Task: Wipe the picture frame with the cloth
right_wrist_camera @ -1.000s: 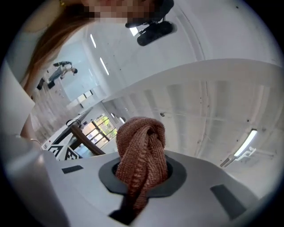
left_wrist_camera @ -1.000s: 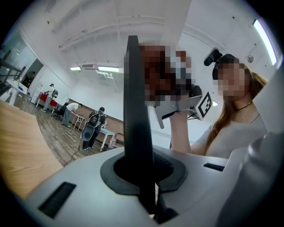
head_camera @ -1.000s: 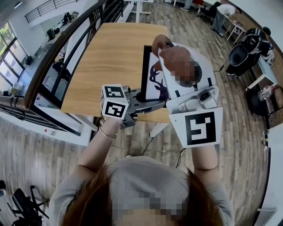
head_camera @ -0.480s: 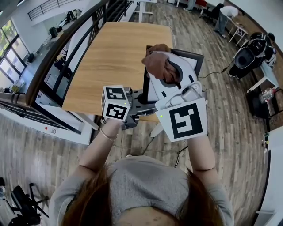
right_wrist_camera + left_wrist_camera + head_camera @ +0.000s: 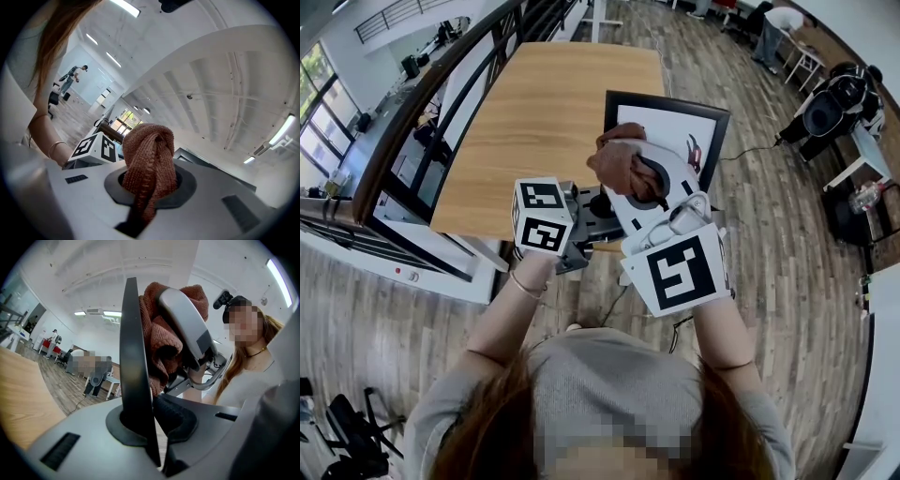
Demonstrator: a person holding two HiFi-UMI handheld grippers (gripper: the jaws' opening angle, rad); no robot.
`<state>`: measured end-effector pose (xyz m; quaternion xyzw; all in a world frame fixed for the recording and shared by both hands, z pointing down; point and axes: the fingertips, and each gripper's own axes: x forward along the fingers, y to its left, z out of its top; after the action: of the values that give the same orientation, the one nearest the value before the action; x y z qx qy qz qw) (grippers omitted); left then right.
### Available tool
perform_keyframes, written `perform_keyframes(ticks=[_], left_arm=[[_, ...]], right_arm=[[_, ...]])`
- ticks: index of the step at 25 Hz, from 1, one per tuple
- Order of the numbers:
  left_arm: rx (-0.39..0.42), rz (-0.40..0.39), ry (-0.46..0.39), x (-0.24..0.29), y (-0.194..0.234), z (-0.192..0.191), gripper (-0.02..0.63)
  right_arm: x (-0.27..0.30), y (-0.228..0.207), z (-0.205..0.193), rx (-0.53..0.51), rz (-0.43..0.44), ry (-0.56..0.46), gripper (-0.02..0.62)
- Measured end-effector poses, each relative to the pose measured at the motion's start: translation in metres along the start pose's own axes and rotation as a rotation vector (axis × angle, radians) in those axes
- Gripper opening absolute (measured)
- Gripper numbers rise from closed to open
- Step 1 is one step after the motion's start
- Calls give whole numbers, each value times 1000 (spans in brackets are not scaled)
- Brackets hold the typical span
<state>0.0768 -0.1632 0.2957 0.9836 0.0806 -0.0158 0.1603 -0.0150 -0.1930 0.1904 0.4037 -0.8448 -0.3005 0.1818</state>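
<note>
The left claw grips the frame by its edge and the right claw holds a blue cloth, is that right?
Not quite. The cloth is reddish brown, not blue, as the right gripper view shows. The left claw does grip the frame by its edge, and the right claw holds the cloth.

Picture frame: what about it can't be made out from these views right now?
- Head view: the brown knitted cloth and the right tongs cover the lower left of the black picture frame, hiding the print there.
- Left gripper view: the frame stands edge-on, so its front face, and any dirt on it, is unseen.
- Right gripper view: the cloth fills the tongs; only a dark sliver of frame shows behind.
</note>
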Motion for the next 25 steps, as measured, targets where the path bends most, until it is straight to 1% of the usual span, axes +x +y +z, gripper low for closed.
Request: perform_keyframes(ticks=[8,11,16,20,25], left_arm=[[-11,17,-13,0,-1,-5,44],[11,26,6,-1,0,-5,44],[13,37,16,7,-4,-8,44],[4,45,16,16,-6,-16,44],[16,64,26,19,-5,-23,44]], right_arm=[[-6,26,-14,64,71,37,46],[-8,36,-19,100,102,41,46],[-19,40,-22,135,116,44,46],[-33,44,-29,163,154,54,46],[-41,53,-38,178,186,75,46]])
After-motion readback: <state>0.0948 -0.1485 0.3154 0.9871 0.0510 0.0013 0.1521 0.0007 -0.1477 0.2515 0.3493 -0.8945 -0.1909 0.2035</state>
